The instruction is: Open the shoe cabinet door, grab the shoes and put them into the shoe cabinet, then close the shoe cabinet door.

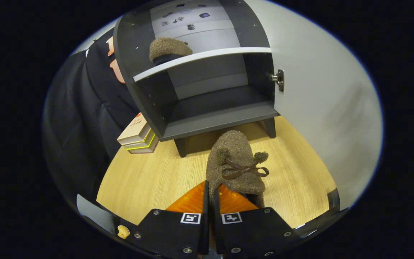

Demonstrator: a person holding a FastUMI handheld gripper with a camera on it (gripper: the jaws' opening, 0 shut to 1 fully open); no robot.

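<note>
Carrying the second shoe (236, 163) to the shoe cabinet (207, 86) is judged to be the step in hand. The fuzzy brown shoe with its little bow is being pinched by its back edge in the gripper (211, 190). The two fingers are being pressed nearly together, with just the thin rim of the shoe caught between them. The shoe is being held out just ahead of the fingers, above the wooden table (149, 180), with its toe pointing at the cabinet. The door (322, 93) is being left wide open on the right. Another shoe (169, 48) is already sitting on the top shelf (199, 59). To do this well, the shoe should be kept level and moved slowly, so it is not shaken loose from such a small pinch. It should be lifted over the cabinet's front edge, not bumped into it. Some books (138, 136) are being left stacked beside the cabinet.
</note>
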